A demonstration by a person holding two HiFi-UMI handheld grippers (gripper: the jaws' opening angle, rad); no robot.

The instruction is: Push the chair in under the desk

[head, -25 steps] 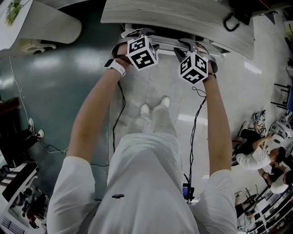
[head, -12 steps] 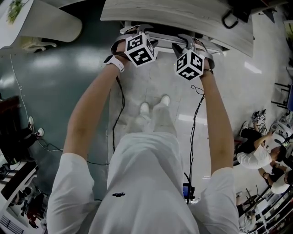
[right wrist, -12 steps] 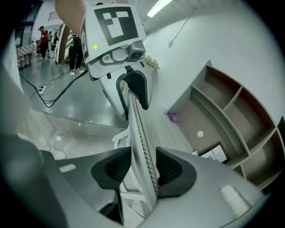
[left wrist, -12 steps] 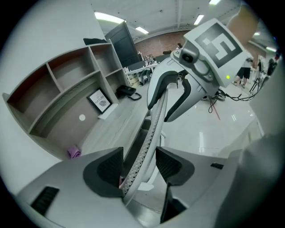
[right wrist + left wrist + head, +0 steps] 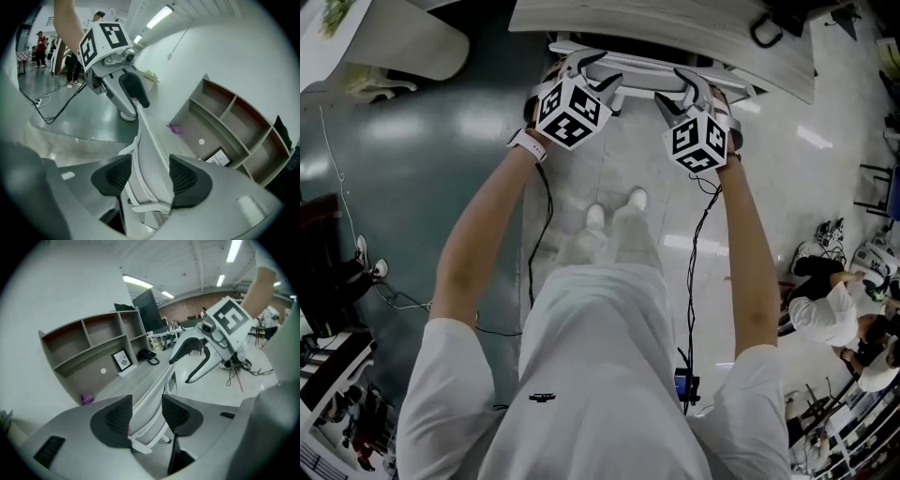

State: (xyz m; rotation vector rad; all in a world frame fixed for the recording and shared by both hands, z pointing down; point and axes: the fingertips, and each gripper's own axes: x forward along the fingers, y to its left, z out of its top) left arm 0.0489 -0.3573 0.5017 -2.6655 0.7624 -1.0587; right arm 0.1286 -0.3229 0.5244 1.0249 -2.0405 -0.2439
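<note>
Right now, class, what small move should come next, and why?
Probably draw both grippers straight back: the chair back already sits under the desk edge; the right gripper has just opened its jaws, the left gripper just narrowed its own, both loose around it.

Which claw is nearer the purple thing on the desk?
Left. The left claw, jaws just narrowing, straddles the chair near the purple thing; the right claw, jaws just widening, straddles it farther along.
</note>
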